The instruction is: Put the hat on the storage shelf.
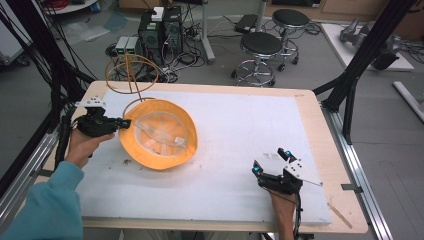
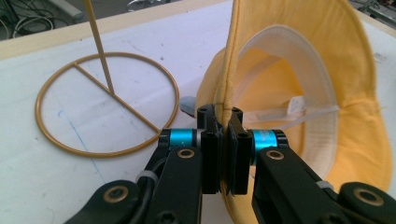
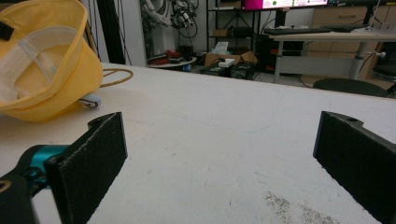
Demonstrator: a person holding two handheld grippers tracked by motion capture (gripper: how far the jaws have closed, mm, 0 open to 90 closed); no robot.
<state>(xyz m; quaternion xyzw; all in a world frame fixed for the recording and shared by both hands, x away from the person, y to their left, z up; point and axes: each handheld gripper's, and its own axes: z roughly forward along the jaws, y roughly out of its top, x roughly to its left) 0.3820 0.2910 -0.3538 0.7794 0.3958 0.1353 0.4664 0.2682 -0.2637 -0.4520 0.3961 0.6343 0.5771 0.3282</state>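
The left gripper [image 1: 121,122] pinches the brim of the yellow hat [image 1: 159,134]: in the left gripper view its jaws stand pressed together with the thin edge of the brim [image 2: 227,93] caught between the pads, the fabric rising upright just beyond the jaw tips. The hat lies upside down on the white table mat [image 1: 240,130], crown down, its pale inner band [image 2: 285,42] and a white strap [image 2: 299,114] open to view past the jaws and to their right. To the left of those jaws, well clear of them, sits a gold wire ring [image 2: 107,105] with a crossbar and a thin upright rod, the base of a stand lying flat on the mat; the hat's brim sits just beside its near edge. The right gripper [image 1: 272,161] rests low near the front of the mat, far from the hat, its jaws spread wide with nothing but bare mat between them. From that gripper's own view the hat [image 3: 46,60] lies beyond and left of the left jaw, tilted up at the far side.
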